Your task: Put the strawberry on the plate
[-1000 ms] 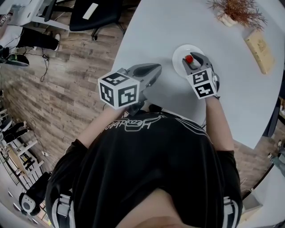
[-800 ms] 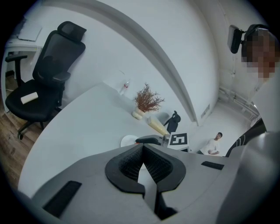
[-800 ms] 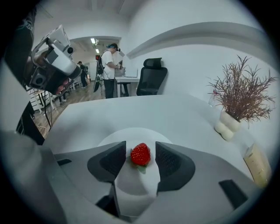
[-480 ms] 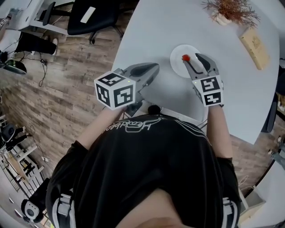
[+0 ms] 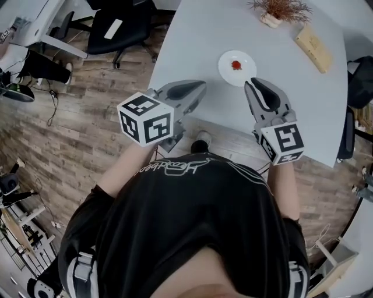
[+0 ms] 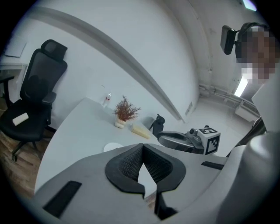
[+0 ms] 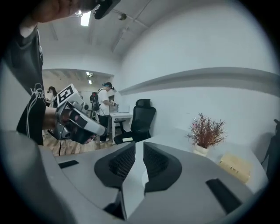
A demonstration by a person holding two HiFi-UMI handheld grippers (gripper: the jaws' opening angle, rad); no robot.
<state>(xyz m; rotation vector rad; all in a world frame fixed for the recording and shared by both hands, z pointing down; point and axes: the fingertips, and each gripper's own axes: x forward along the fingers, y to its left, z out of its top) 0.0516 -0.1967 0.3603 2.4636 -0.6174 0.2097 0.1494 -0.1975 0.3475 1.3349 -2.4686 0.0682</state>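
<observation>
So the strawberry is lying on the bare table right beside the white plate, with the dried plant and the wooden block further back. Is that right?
Not quite. The strawberry lies on the white plate, not on the bare table beside it; the head view shows this. The dried plant and the wooden block do stand further back on the table.

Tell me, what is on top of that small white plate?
One red strawberry lies near the middle of the plate, bare white all around it. Nothing else shows there. The patch of plate under the strawberry is covered.
</observation>
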